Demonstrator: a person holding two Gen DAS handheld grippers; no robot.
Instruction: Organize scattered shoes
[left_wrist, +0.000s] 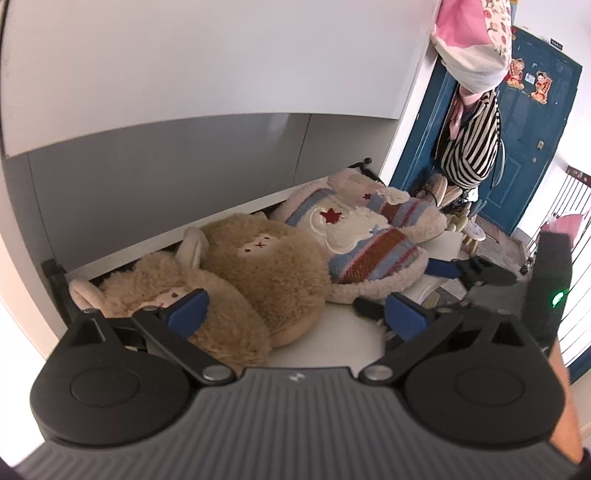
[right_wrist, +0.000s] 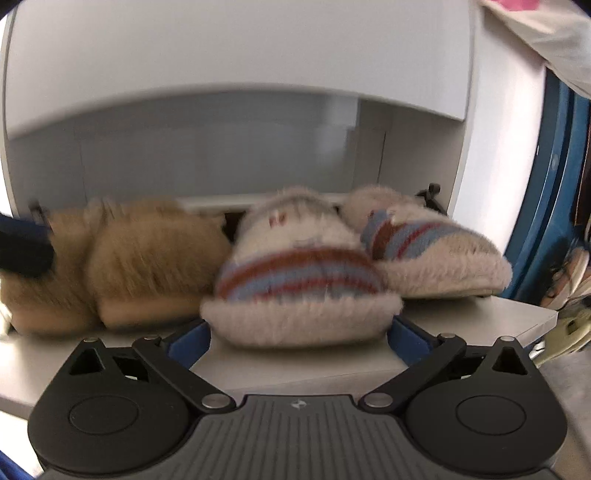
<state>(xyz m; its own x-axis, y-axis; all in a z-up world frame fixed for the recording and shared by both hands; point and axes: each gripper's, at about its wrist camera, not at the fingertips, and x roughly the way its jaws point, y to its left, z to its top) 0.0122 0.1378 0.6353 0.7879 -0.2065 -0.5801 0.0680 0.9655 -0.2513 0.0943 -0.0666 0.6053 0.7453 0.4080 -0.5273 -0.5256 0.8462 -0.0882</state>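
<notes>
4 plush slippers in a row on shelf (left_wrist: 351, 325), toes at front edge: brown pair (left_wrist: 236, 291) left, striped pair (left_wrist: 369, 236) right. Soft, light; grip toe sides. Left gripper (left_wrist: 295, 314) jaws wide, empty; right gripper (right_wrist: 299, 338) jaws wide, flanking striped slipper toe (right_wrist: 299, 295), grip uncertain

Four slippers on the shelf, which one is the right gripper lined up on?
The nearer striped slipper, next to the tan pair: its toe sits between the open right gripper fingers. The other striped slipper lies farther right, behind.
</notes>
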